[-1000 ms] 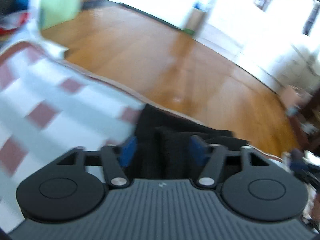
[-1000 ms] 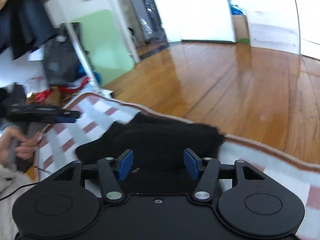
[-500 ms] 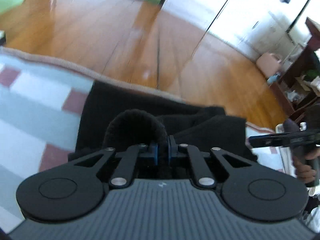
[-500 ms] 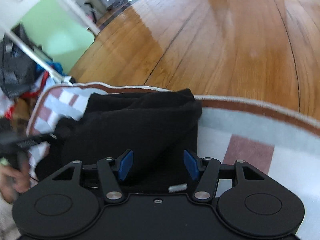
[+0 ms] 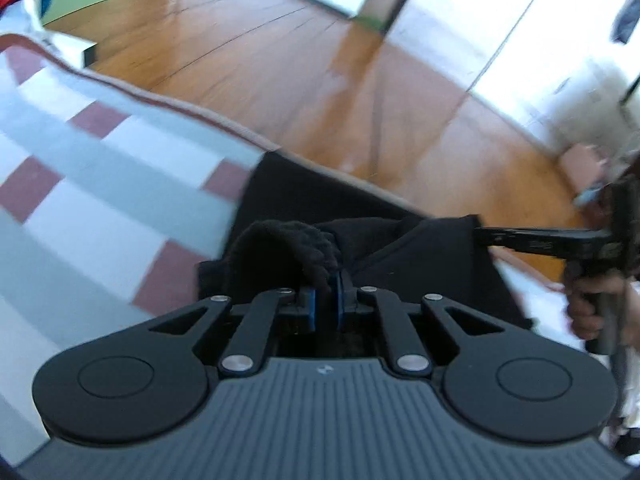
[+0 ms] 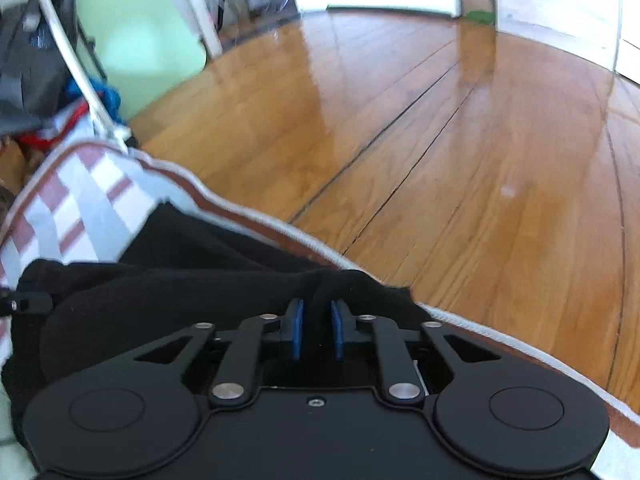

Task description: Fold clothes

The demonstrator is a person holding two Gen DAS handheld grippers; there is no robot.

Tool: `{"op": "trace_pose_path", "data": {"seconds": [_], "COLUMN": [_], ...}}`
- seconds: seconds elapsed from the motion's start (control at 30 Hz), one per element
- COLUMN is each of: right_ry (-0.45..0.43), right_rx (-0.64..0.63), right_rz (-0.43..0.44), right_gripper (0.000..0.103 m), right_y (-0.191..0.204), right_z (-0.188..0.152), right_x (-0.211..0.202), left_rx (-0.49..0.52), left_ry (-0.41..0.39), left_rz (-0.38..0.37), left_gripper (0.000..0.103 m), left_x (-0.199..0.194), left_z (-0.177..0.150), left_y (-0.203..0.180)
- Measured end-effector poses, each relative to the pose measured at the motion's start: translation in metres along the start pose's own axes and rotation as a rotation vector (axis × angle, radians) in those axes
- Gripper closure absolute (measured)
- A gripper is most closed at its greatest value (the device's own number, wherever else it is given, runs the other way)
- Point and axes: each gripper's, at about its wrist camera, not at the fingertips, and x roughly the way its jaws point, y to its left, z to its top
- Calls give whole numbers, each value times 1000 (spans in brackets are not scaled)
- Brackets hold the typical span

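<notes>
A black fleece garment (image 5: 408, 248) lies bunched on a checked white, grey and maroon blanket (image 5: 92, 184). My left gripper (image 5: 325, 307) is shut on a raised fold of the black garment, which humps up just left of the blue pads. In the right wrist view the same garment (image 6: 168, 288) spreads to the left, and my right gripper (image 6: 317, 334) is shut on its near right corner, with cloth pinched between the blue pads. The other gripper (image 5: 560, 242), held by a hand, shows at the right of the left wrist view.
The blanket's piped edge (image 6: 256, 216) runs diagonally, with bare wooden floor (image 6: 440, 140) beyond it. A light green panel (image 6: 136, 40), a white pole (image 6: 72, 56) and a pile of dark and coloured items (image 6: 36, 80) stand at the far left.
My right gripper went from open above the garment to shut on its corner. The left gripper, open a second ago, shut on a fold half a second ago and still holds it.
</notes>
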Motion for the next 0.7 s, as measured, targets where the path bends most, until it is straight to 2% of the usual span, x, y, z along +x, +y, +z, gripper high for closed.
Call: {"op": "trace_pose_path", "data": {"seconds": [0.07,0.1,0.13,0.17,0.2,0.23,0.3,0.4,0.43,0.5,0.53,0.57,0.63,0.67,0.7], "right_ry": [22,29,34,29,25,15,-34,-66,-67,-58,-44,-27,-6,4,15], "right_rx": [2,6,10,16,23,24,-30,-133,-168,-233,-250,-256,-238,-229,-220], "right_rz": [-22,-30,-44,-83,-121,-157,-186,-130,-100,-31,3,30,74,96,118], "right_gripper": [80,80,78,66,62,61,61,55,49,48,48,48,48,48,48], "right_y": [2,2,3,7,11,16,33,67,79,103,113,121,127,130,134], "right_z": [2,2,3,2,2,1,-4,-11,-13,-19,-22,-25,-35,-40,-45], "right_x": [4,5,4,-3,-9,-16,-35,-54,-58,-61,-58,-55,-51,-49,-46], "left_rx": [-25,-23,-12,-3,-3,-23,-71,-91,-70,-68,-103,-162,-288,-300,-219], "left_ry": [11,13,16,19,22,22,7,-39,-34,1,19,40,92,119,135], "left_rz": [-3,10,31,55,78,78,54,42,33,19,7,-19,-141,-207,-226], "left_gripper": [91,86,79,72,55,49,50,47,38,25,24,24,25,25,25], "left_x": [0,-2,-6,-8,-11,-15,-23,-36,-37,-29,-23,-15,1,9,17], "left_z": [1,2,3,3,4,5,7,12,15,16,15,14,9,8,8], "left_y": [4,4,5,7,11,18,33,50,53,61,66,73,87,89,81]}}
